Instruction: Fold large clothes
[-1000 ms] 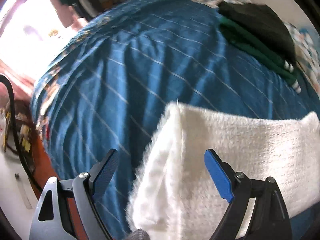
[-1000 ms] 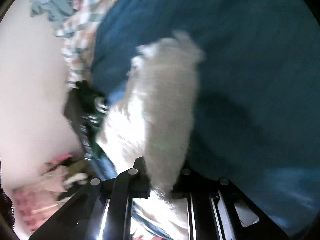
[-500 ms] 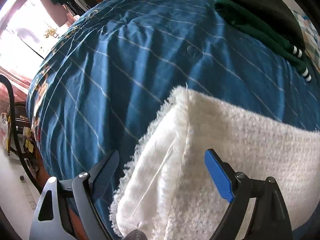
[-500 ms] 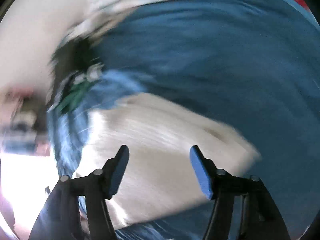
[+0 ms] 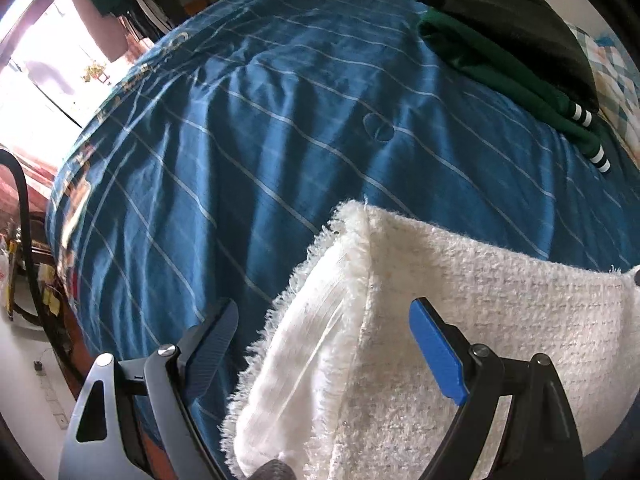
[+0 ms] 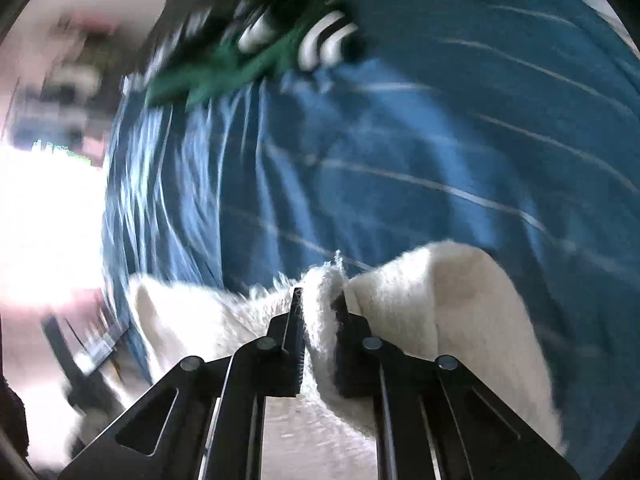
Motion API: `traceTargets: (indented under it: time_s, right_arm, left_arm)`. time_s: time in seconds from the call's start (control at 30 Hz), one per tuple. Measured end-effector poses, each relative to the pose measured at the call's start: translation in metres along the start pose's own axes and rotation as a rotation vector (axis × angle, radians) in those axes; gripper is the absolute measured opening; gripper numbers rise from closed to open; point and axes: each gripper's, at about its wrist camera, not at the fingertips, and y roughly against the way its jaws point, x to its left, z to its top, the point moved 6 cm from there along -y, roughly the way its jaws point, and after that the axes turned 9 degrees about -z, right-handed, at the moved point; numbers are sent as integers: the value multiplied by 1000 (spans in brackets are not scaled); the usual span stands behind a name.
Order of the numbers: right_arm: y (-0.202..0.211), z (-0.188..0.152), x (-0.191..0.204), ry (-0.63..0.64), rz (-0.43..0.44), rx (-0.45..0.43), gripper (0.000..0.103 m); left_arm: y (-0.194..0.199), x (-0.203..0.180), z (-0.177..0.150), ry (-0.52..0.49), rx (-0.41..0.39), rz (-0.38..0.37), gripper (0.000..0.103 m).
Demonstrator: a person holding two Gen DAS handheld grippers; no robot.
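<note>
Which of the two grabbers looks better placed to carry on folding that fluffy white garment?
The right gripper: it is shut on an edge of the white garment. The left gripper is open over the cloth, gripping nothing.

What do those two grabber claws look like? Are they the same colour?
Not quite. The left gripper has bright blue ribbed pads on its fingers, black linkage arms with silver rivets, and a grey metal bracket with a triangular cut-out. The right gripper looks all black, with toothed finger edges, silver rivets and slotted arms. No hands, sleeves or gripper cables show.
</note>
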Motion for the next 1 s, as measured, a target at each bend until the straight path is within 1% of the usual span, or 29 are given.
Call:
traceTargets:
  time_s: [0.03,0.07,0.13,0.17,0.2,0.27,0.3,0.37,0.4,0.43,0.5,0.57,0.63,0.67,0.73,0.77,0.8,0.83,0.9,0.93,0.97,1.0]
  right_arm:
    - [7,0,-6,-51,-6,-25,10]
    - [9,0,-12,-95,0,-31,10]
    - [4,-1,-31,-214,14,-33,10]
    - [-2,0,-36,-239,0,-39,10]
    - [-8,-1,-37,-240,-15,-39,10]
    - [-24,2,-34,-210,-82,-47,10]
    - [-28,3,-33,-199,-98,-47,11]
    - [-31,8,-29,-169,-147,-45,13]
    - [-30,10,-25,-147,-159,-40,15]
    - [-22,10,-23,-136,-168,-39,22]
    - [3,7,-20,-113,-205,-61,28]
    - [43,-4,-14,-81,-286,-142,31]
    - [69,-17,-7,-76,-318,-193,33]
    - [78,-25,0,-70,-307,-206,33]
    - [83,-40,12,-49,-226,-178,33]
    - [70,-47,26,-26,-166,-124,33]
    - [56,-53,36,-4,-126,-71,33]
    - [40,-57,46,15,-109,-23,33]
    - [-5,-67,60,44,-117,107,33]
    - [-30,-72,61,43,-153,168,33]
    - [-47,-74,58,40,-183,186,33]
    - [-64,-71,54,34,-198,181,32]
  left_arm:
    - [-2,-1,0,2,5,-7,87]
    - [-5,-2,0,2,9,-6,87]
    - [-15,-3,0,0,13,2,87]
    - [-21,-3,0,-2,21,13,87]
    - [-33,-1,-2,4,45,35,87]
    - [-52,3,-7,28,85,21,88]
    - [-59,5,-9,40,100,11,90]
    - [-69,9,-12,70,99,-42,95]
    - [-72,11,-12,68,94,-53,103]
    - [-76,12,-11,61,87,-74,103]
    - [-79,14,-11,68,79,-130,103]
    - [-83,19,-11,107,62,-199,103]
    - [-85,23,-12,158,32,-244,103]
    - [-85,24,-13,166,23,-249,103]
    - [-84,23,-14,159,16,-247,103]
    - [-84,23,-15,165,20,-249,103]
    - [-84,23,-15,171,24,-251,103]
    - [-84,23,-15,178,31,-250,103]
    - [-85,25,-13,188,34,-251,103]
    - [-86,26,-13,194,30,-255,103]
    - [-87,28,-11,198,26,-258,103]
    - [-87,29,-11,207,17,-263,103]
